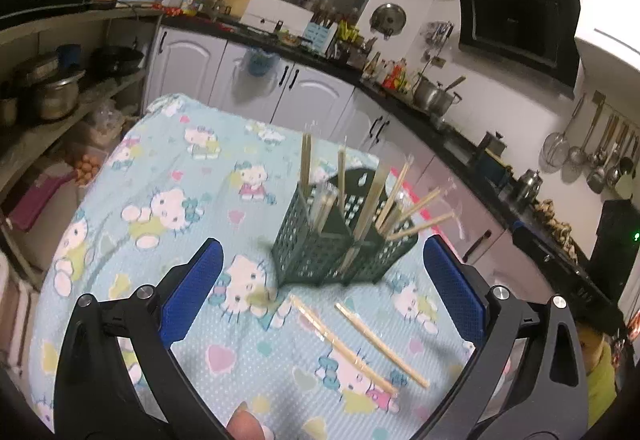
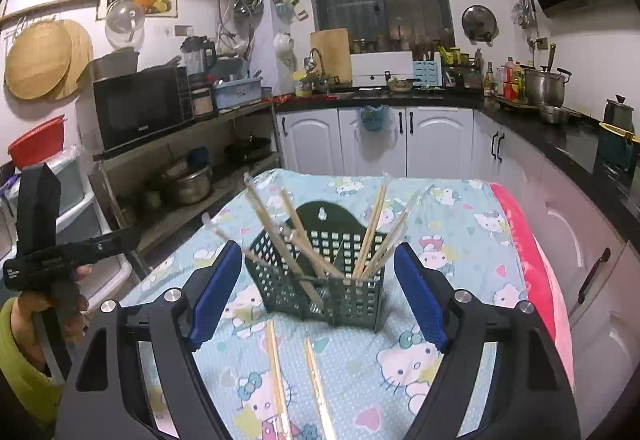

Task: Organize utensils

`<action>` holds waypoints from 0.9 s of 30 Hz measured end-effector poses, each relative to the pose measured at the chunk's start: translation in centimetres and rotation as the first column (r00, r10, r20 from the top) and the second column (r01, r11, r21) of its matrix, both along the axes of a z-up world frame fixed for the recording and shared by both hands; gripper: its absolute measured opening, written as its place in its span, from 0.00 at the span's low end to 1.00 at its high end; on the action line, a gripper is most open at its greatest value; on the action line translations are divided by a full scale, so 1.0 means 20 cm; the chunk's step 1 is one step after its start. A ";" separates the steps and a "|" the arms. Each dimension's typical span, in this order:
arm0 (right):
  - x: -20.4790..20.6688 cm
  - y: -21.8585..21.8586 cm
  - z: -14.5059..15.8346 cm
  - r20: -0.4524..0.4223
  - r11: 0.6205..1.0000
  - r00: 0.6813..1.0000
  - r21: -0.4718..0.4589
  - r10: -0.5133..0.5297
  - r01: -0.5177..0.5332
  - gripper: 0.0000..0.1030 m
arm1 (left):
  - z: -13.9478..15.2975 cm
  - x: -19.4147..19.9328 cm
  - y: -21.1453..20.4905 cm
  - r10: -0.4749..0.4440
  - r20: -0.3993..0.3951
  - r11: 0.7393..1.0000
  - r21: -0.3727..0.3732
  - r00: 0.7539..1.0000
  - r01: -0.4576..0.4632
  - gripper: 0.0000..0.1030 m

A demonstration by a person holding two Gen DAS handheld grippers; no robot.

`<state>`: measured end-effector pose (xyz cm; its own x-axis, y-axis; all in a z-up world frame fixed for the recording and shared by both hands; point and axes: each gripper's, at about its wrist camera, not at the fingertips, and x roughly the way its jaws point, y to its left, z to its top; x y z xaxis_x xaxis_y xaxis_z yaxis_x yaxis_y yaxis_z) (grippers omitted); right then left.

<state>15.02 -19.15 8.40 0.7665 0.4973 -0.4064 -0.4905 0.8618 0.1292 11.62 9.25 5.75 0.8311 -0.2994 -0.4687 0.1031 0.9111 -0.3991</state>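
Note:
A dark green slotted utensil basket [image 1: 320, 252] [image 2: 352, 296] stands on the Hello Kitty tablecloth [image 1: 160, 168] [image 2: 460, 224]. Several wooden chopsticks [image 1: 306, 164] [image 2: 374, 228] stick up from its compartments, some in clear sleeves. In front of the basket lie two more wrapped chopstick pairs [image 1: 340, 348] [image 2: 276, 368], side by side on the cloth. My left gripper [image 1: 323, 244] is open wide, with nothing between its blue pads [image 1: 192, 296]. My right gripper [image 2: 318, 247] is also open and holds nothing; the basket shows between its blue pads [image 2: 420, 296], farther off. In the right wrist view a hand holds the left gripper's body [image 2: 40, 240] at the far left.
An open shelf with pots [image 1: 56, 96] [image 2: 188, 184] and a microwave [image 2: 140, 108] stands left of the table. White cabinets under a black counter [image 1: 400, 96] [image 2: 400, 100] run behind and along the right. A red cloth edge [image 2: 524, 252] borders the table's right side.

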 end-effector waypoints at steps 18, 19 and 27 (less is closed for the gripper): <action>-0.14 0.03 -0.22 -0.093 0.994 0.995 -0.101 0.042 -0.052 0.74 | -0.16 -0.07 -0.06 -0.025 -0.095 1.000 0.011 0.995 0.026 0.90; -0.14 0.03 -0.24 -0.103 0.993 0.994 -0.108 0.042 -0.053 0.74 | -0.16 -0.07 -0.07 -0.025 -0.102 1.000 0.011 0.994 0.026 0.90; -0.12 0.01 -0.35 -0.153 0.989 0.988 -0.141 0.027 -0.049 0.74 | -0.27 -0.01 -0.14 -0.060 -0.181 0.998 0.003 0.982 0.061 0.90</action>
